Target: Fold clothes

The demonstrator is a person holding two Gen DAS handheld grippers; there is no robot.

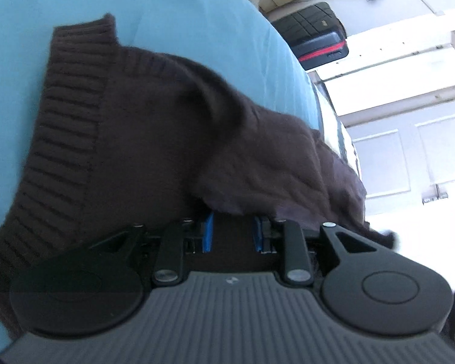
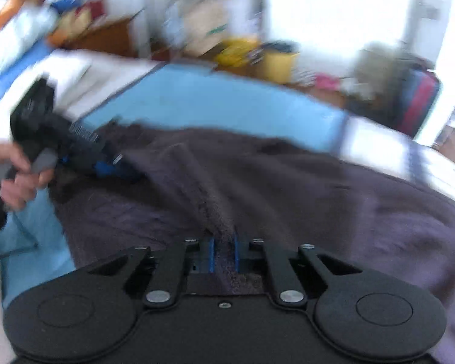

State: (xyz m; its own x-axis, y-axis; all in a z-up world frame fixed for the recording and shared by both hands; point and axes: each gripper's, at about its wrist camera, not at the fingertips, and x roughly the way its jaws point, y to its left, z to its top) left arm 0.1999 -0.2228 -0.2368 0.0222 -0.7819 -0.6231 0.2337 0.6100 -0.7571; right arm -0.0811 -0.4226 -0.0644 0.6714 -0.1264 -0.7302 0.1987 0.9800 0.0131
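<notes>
A dark brown knit sweater lies rumpled on a light blue sheet, its ribbed hem to the left. My left gripper sits low over it with its blue pads apart. A loose fold drapes over the fingertips and hides them. In the right wrist view the sweater spreads wide across the sheet. My right gripper is shut on a raised ridge of the knit, which is pulled up into a crease. The left gripper, held in a person's hand, rests on the sweater's far left edge.
The bed's edge curves down the right of the left wrist view, and beyond it stand a black suitcase with a red stripe and white cabinet doors. Blurred clutter with yellow items and a dark bag lies behind the bed.
</notes>
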